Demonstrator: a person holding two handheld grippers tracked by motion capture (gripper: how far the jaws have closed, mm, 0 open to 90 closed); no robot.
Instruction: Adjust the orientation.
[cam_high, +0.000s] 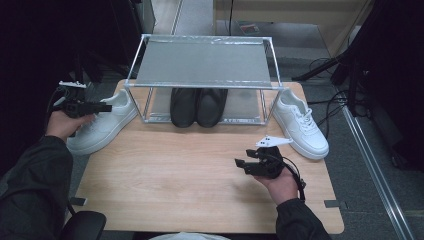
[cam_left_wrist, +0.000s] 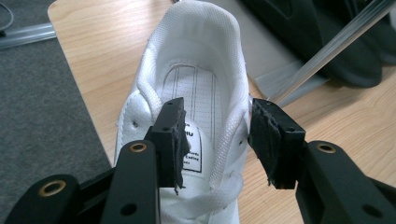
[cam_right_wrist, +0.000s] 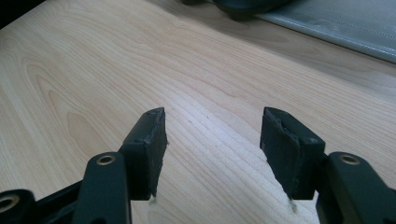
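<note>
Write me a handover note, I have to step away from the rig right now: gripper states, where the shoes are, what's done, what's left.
Left gripper: jaws astride the collar wall of the left white sneaker, one inside, one outside; a firm pinch can't be told.
Right gripper: open, holding nothing, above bare table.
Things: that sneaker stands on the table left of the metal rack; right white sneaker stands to the rack's right; black shoes sit on the lower shelf.
Done: black pair racked.
Left, probably: grip and rack both white sneakers; top shelf is free.
</note>
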